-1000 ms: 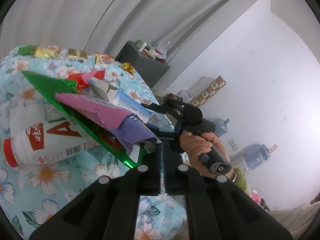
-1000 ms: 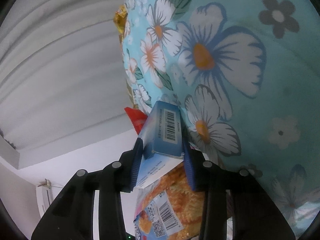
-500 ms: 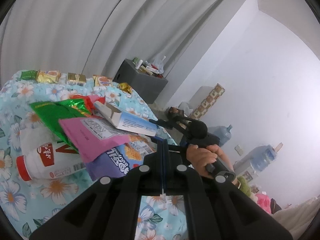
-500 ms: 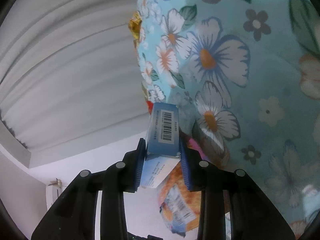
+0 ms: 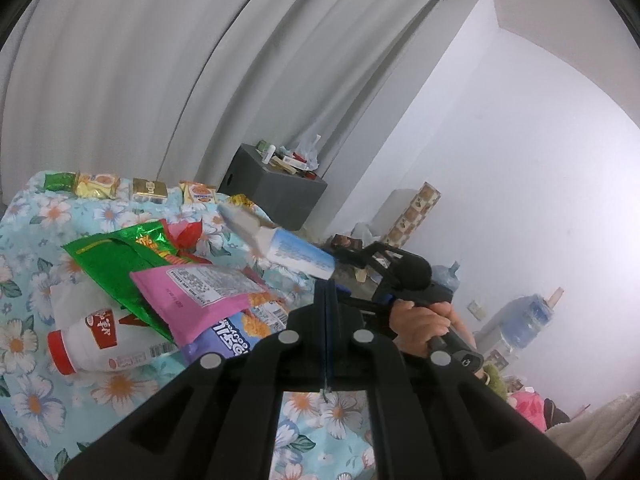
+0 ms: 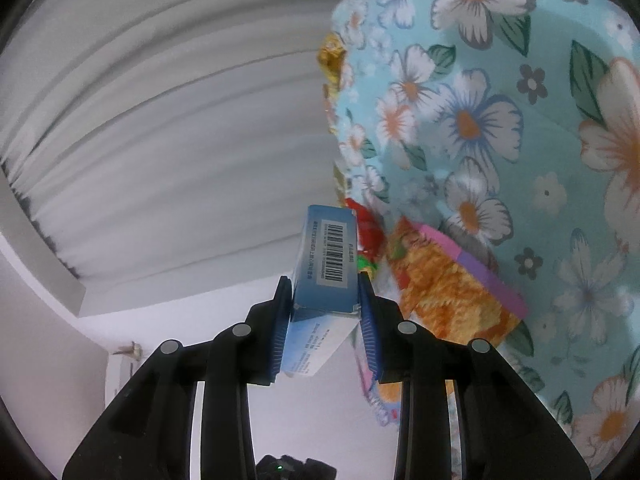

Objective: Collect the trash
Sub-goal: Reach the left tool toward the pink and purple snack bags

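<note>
A blue box (image 6: 326, 268) is clamped between the pads of the right gripper (image 6: 325, 320), whose jaws have just been closing on it, and is held above the flowered cloth (image 5: 36, 344). The left gripper (image 5: 326, 300) is pressed fully together beside a pile of snack bags (image 5: 192, 296). A white bottle (image 5: 100, 340) is seen lying under the pile.

Black plastic tongs (image 6: 324, 312) carry ribbed blue pads (image 6: 280, 328) and round silver screws (image 6: 241, 330).
</note>
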The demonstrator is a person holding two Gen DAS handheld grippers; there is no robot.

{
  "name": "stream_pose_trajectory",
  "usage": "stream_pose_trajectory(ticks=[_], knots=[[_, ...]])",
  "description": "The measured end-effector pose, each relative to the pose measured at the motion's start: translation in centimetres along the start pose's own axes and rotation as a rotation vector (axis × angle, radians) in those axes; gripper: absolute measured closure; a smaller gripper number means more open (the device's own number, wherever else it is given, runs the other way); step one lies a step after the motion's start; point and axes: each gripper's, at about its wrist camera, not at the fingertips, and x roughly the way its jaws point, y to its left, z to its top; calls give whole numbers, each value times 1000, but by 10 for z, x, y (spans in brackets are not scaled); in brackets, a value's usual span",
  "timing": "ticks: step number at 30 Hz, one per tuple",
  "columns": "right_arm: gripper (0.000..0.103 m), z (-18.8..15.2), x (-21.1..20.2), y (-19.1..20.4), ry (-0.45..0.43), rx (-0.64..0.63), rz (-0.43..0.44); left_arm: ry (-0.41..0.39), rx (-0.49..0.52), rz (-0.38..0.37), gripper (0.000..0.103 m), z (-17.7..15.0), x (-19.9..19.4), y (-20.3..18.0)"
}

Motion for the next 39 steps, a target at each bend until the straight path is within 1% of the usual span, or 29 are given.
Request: stream_pose_trajectory(ticks=[3,6,7,8,9,10,13,16,19,23,25,26,29,30,32,33,35,37,39], knots=[[73,-2,-5,3,-13,-3,18,17,29,12,103,-4,-5,-2],[73,-6,-16,0,-24,-7,23,58,25,17,103,-12,-9,2],[73,-7,-20,-3,-28,-2,23,77,23,24,101,-15,-9,4],[73,-9,-25,-5,-27,1,24,96,15,36,90,-19,-8,9],[73,-11,-33,-10,-27,8,24,114,-3,56,83,-23,-8,15],[73,-11,-35,-14,-29,14,22,126,-29,71,74,-27,-6,22],[73,-14,-42,-24,-23,31,14,172,-124,81,66,-33,4,42],[73,-13,-40,-34,-18,48,-4,175,-172,64,66,-34,13,52],[73,-14,-39,-45,-11,68,-20,149,-177,35,66,-29,16,53],[73,-14,-36,-58,-2,91,-34,107,-181,-39,66,-22,14,49],[73,-13,-36,-64,2,106,-27,95,-171,-48,66,-19,15,46],[73,-13,-36,-66,3,109,-24,95,-165,-45,66,-17,17,45],[73,-11,-37,-69,2,117,-11,106,-165,-7,66,-15,22,43],[73,-11,-39,-69,1,118,-7,109,-156,24,66,-15,21,42],[73,-12,-43,-70,2,116,-3,114,-104,118,66,-17,17,39],[73,-11,-41,-71,3,116,-3,113,-92,138,66,-19,16,39],[73,-11,-43,-72,4,116,-4,126,-109,154,66,-24,15,45],[73,-9,-41,-75,4,116,-3,164,-165,161,66,-29,22,55],[73,-7,-36,-75,2,114,-5,187,-206,142,66,-33,30,63]])
